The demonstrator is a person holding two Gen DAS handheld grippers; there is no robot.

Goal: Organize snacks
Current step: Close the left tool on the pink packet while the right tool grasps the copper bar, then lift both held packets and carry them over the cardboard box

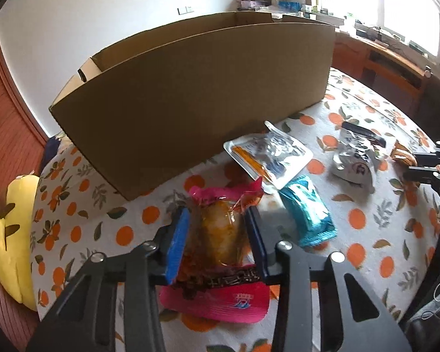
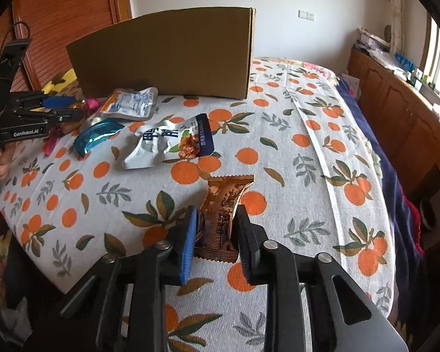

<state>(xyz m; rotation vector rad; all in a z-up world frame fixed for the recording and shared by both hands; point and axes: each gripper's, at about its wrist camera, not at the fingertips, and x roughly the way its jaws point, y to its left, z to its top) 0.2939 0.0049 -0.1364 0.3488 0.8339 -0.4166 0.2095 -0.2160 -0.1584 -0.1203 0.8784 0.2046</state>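
On bedspread (image 2: 278, 135), right gripper (image 2: 215, 223) clamps brown snack (image 2: 220, 214).

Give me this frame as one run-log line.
left gripper: shut on pink snack packet | right gripper: shut on brown snack packet | cardboard box: upright behind | teal packet, two silver pouches: loose on tablecloth

A bed covered with an orange-print cloth (image 2: 278, 135) carries a cardboard box (image 2: 167, 55) near its far edge. In front of the box lie a silver pouch (image 2: 130, 104), a teal packet (image 2: 95, 138), a crumpled white bag (image 2: 173, 143) and a brown wrapper (image 2: 220, 220).
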